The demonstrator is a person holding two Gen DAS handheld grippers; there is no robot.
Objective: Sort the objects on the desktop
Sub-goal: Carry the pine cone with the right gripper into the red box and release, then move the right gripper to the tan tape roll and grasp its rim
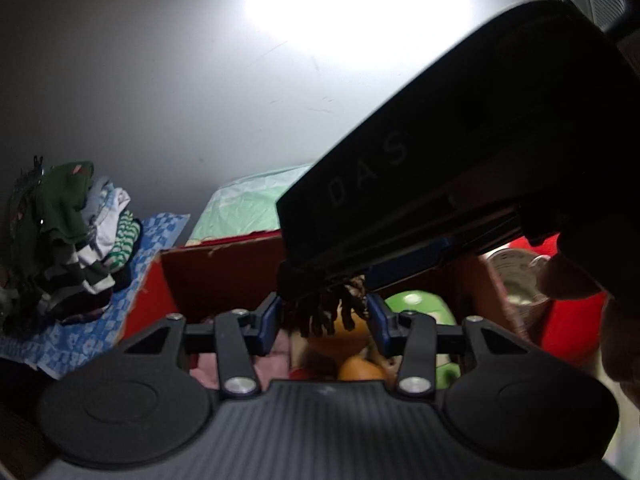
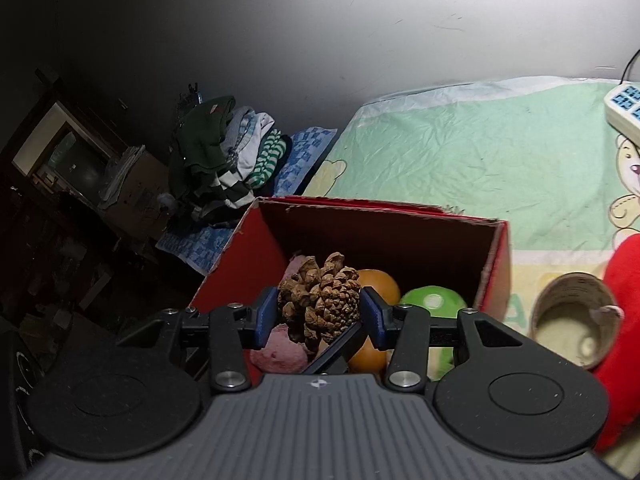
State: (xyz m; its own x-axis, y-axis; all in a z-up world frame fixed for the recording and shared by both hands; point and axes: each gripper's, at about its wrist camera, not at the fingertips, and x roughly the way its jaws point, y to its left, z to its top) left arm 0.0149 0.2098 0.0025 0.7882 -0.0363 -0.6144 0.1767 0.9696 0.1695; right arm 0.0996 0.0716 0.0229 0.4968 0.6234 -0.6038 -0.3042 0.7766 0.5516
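My right gripper is shut on a brown pine cone and holds it over the open red cardboard box. Inside the box lie an orange ball, a green ball and a pink soft thing. My left gripper is open and empty, just above the same box. In the left wrist view the right gripper's black body crosses overhead with the pine cone hanging under it, between my left fingers.
A round cardboard tube and a red plush thing stand right of the box on a green printed cloth. A pile of clothes lies on a blue checked towel to the left. A white power strip lies far right.
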